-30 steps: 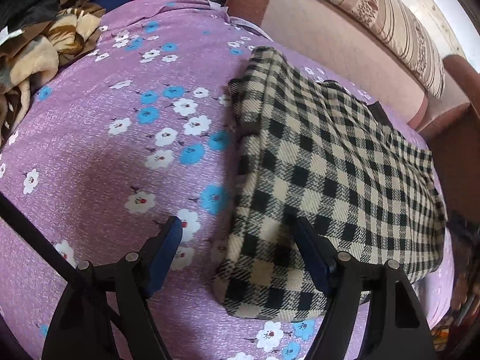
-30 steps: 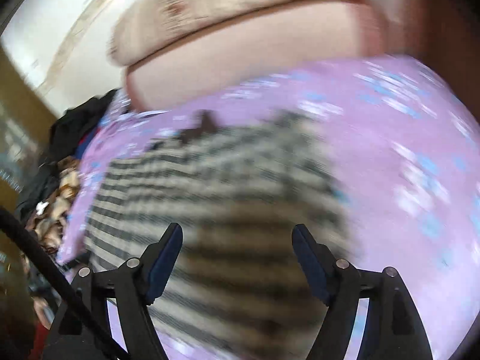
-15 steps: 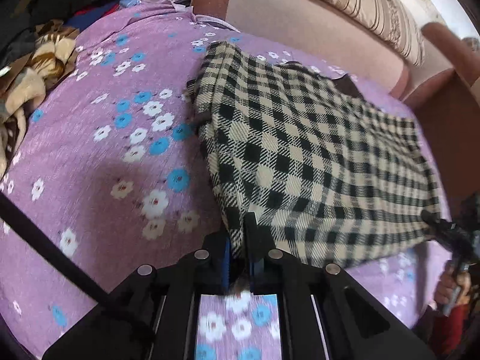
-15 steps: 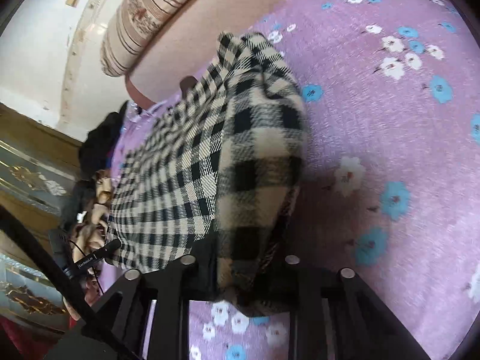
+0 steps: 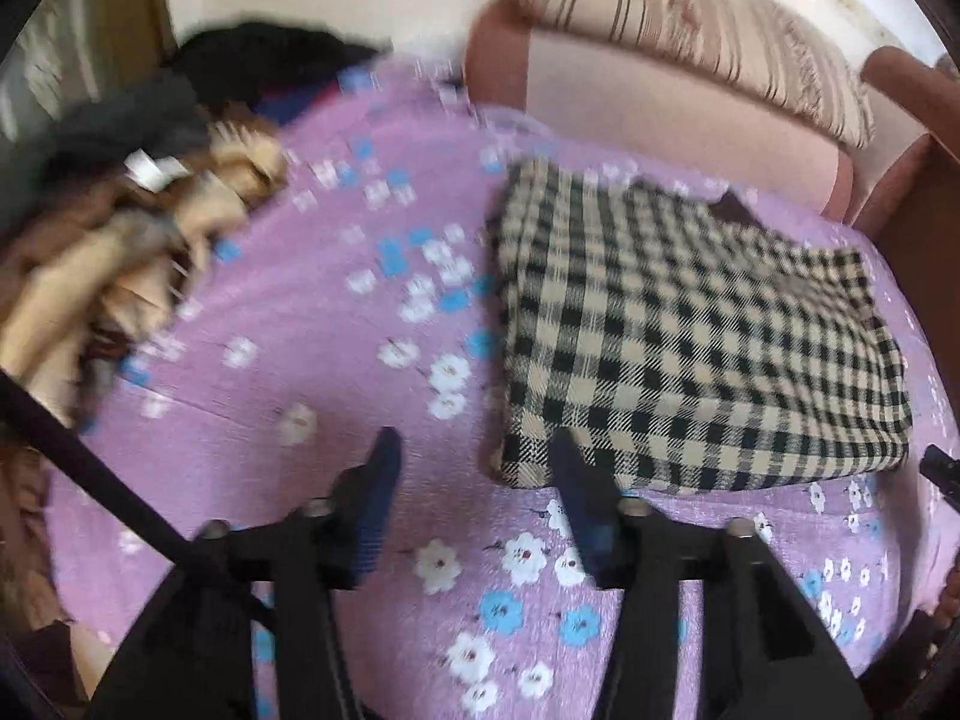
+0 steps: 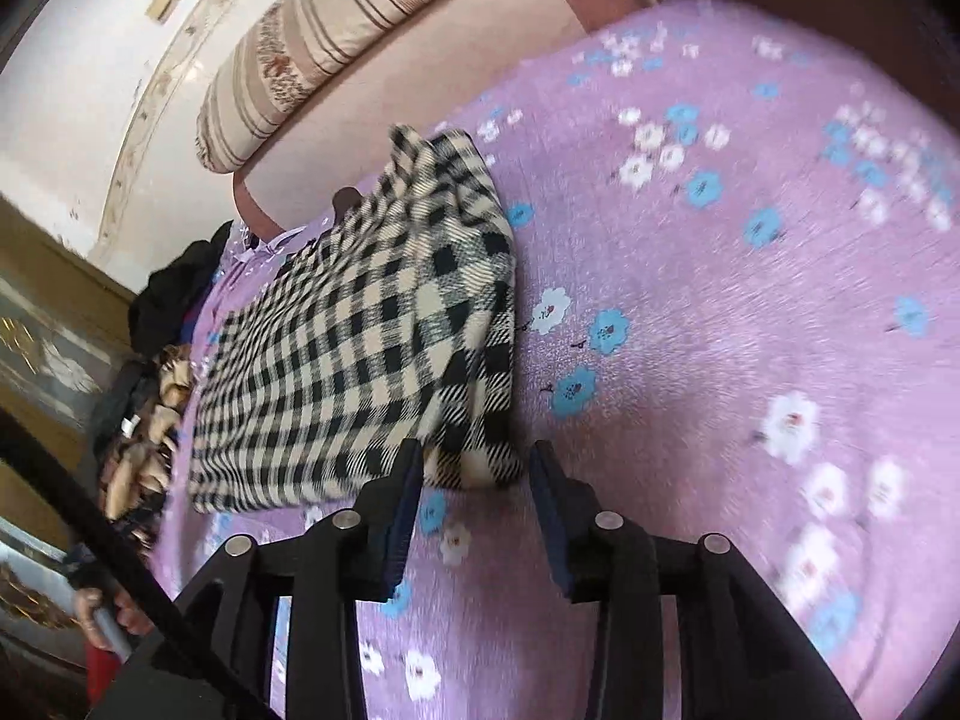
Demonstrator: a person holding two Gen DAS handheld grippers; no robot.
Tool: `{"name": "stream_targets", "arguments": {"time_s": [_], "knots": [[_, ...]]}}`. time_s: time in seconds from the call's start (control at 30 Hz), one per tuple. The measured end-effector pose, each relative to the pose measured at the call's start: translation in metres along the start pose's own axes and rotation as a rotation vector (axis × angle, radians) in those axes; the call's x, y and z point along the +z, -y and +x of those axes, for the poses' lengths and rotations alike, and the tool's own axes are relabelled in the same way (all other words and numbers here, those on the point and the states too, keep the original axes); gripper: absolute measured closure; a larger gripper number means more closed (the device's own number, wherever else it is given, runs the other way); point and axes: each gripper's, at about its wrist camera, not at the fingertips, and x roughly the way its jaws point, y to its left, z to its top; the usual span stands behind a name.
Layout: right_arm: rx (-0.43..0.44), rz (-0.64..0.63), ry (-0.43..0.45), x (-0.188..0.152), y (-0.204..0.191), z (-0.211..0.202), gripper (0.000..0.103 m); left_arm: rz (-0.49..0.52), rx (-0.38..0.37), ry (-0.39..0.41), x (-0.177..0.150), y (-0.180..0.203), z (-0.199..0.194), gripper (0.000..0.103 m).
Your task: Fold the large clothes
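Left claw (image 5: 474, 468): it points steeply down at the bed, its jaws parted and opening, nothing between them. Its blue-padded right finger overlaps, in the left wrist view, the near left corner of the folded black-and-cream checked woollen garment (image 5: 690, 330); whether the pad touches the cloth cannot be told. The left finger stands over bare bedspread.

Right claw (image 6: 474, 468): it is angled down and rolled, so its view is tilted. The jaws are apart and opening. The near right corner of the checked garment (image 6: 360, 360) lies just ahead of the gap between the fingers; the pads do not press on it, and the cloth rests on the bed by its own weight.

The garment lies folded flat on the purple flowered bedspread (image 5: 336, 420), ahead and to the right of the left claw and ahead and to the left of the right claw.

Hard to make out: the left wrist view is smeared by motion. To the far left of the left claw sits a blurred heap of brown, tan and dark clothes (image 5: 120, 252); single items cannot be separated. Beyond the garment are a pink padded headboard (image 5: 660, 96) and a striped beige bolster (image 5: 720, 30). A small dark patch at the garment's far edge cannot be identified. A hand (image 6: 120, 606) shows at the lower left edge of the right wrist view, mostly cut off.
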Motion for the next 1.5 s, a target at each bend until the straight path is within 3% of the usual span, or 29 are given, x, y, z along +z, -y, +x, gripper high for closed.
{"name": "stream_targets", "arguments": {"time_s": [0.17, 0.2, 0.3, 0.43, 0.57, 0.73, 0.87, 1.1, 1.17, 1.3, 1.37, 1.43, 1.5], "knots": [[-0.066, -0.112, 0.099, -0.018, -0.042, -0.034, 0.058, 0.015, 0.059, 0.196, -0.013, 0.01, -0.066, 0.034], [-0.08, -0.138, 0.125, -0.02, -0.053, -0.041, 0.057, 0.015, 0.07, 0.232, -0.015, 0.011, -0.077, 0.027], [-0.145, -0.244, 0.241, -0.033, -0.087, -0.069, 0.047, -0.014, 0.118, 0.362, -0.023, 0.009, -0.119, 0.014], [-0.264, -0.372, 0.505, -0.059, -0.131, -0.114, 0.023, -0.059, 0.163, 0.516, -0.038, 0.007, -0.17, 0.0], [-0.276, -0.392, 0.608, -0.068, -0.147, -0.134, 0.021, -0.093, 0.145, 0.594, -0.048, 0.003, -0.203, 0.0], [-0.216, -0.375, 0.539, -0.067, -0.158, -0.134, 0.021, -0.095, 0.105, 0.542, -0.047, 0.007, -0.214, 0.0], [-0.219, -0.429, 0.45, -0.067, -0.171, -0.122, 0.021, -0.073, 0.078, 0.525, -0.04, 0.022, -0.207, 0.0], [-0.233, -0.457, 0.332, -0.048, -0.174, -0.074, 0.022, -0.034, 0.028, 0.416, -0.002, 0.049, -0.143, 0.0], [-0.223, -0.453, 0.266, -0.036, -0.172, -0.049, 0.036, -0.017, 0.035, 0.375, 0.011, 0.056, -0.115, 0.0], [-0.232, -0.47, 0.208, -0.011, -0.174, -0.004, 0.05, 0.017, 0.034, 0.267, 0.033, 0.064, -0.054, 0.0], [-0.225, -0.473, 0.194, 0.007, -0.176, 0.018, 0.051, 0.033, 0.019, 0.213, 0.043, 0.068, -0.022, 0.004], [-0.219, -0.473, 0.182, 0.021, -0.178, 0.037, 0.052, 0.05, 0.015, 0.166, 0.051, 0.073, 0.006, 0.024], [-0.213, -0.471, 0.162, 0.037, -0.18, 0.06, 0.052, 0.061, 0.017, 0.115, 0.058, 0.078, 0.035, 0.034]]}}
